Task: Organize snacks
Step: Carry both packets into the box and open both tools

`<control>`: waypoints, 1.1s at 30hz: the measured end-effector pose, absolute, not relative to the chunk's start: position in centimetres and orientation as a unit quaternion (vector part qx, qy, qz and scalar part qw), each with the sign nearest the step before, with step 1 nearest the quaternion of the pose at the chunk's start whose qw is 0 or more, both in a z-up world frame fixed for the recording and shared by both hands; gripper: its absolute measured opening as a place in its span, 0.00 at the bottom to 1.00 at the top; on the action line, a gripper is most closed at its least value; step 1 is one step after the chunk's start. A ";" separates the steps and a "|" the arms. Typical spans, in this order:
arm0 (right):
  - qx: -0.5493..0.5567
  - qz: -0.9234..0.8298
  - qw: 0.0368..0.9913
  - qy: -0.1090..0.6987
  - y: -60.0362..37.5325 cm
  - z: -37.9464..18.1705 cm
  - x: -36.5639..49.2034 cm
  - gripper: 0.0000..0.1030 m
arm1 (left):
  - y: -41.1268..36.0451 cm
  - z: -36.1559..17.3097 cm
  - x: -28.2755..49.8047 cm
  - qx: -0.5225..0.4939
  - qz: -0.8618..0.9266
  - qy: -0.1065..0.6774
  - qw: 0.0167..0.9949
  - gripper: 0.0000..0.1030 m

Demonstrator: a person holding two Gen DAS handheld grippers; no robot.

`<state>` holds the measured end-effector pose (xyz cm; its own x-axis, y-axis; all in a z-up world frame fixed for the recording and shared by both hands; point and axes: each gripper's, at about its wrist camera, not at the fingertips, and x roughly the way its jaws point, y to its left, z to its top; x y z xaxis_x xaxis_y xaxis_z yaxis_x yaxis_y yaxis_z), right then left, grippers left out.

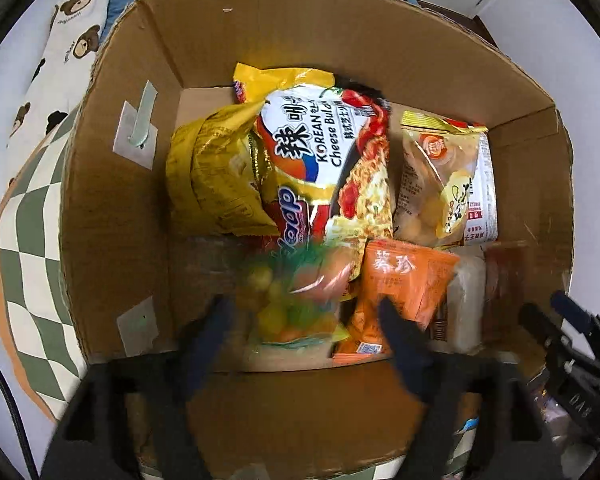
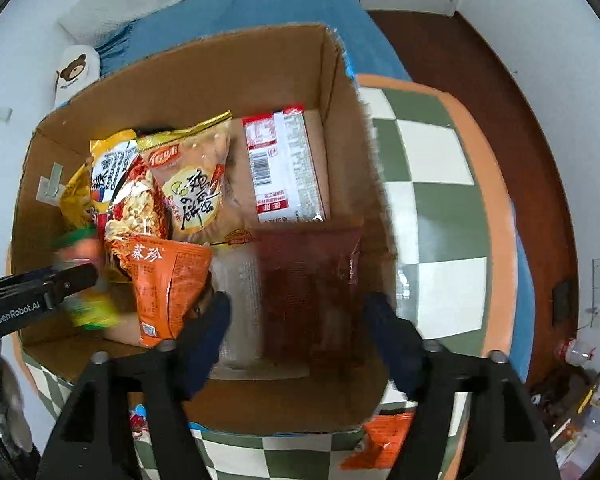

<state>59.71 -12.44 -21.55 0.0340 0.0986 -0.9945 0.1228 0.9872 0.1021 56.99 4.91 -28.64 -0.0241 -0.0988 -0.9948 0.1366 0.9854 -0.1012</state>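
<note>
An open cardboard box [image 1: 112, 200] [image 2: 340, 92] holds several snack packs: a Korean cheese noodle bag [image 1: 320, 152] [image 2: 116, 176], a yellow bag [image 1: 204, 172], a biscuit bag [image 1: 444, 184] [image 2: 196, 188], an orange pack [image 1: 404, 280] [image 2: 164, 280], a white barcode pack [image 2: 284, 168] and a dark red pack [image 2: 308, 288]. My left gripper [image 1: 304, 316] is open over a blurred green-yellow candy bag [image 1: 296, 300] [image 2: 84, 276] inside the box. My right gripper [image 2: 300, 312] is open above the dark red pack.
The box stands on a green-and-white checkered cushion [image 2: 432, 184] [image 1: 28, 248]. Another orange pack [image 2: 380, 444] lies outside by the box's near wall. A bear-print pillow [image 1: 60, 56] and a blue blanket [image 2: 260, 4] lie behind. Brown floor [image 2: 500, 92] is at the right.
</note>
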 end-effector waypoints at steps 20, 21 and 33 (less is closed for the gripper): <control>0.084 -0.005 0.729 0.679 -11.4 -21.1 58.4 0.89 | 5.5 -25.0 53.3 0.021 -0.083 0.646 0.759 0.83; 0.082 -0.006 0.731 0.677 -11.3 -20.8 58.2 0.90 | 5.6 -24.5 53.0 0.022 -0.081 0.640 0.763 0.83; 0.065 -0.004 0.781 0.621 -9.9 -15.7 55.5 0.93 | 7.0 -18.4 49.1 0.033 -0.073 0.570 0.818 0.83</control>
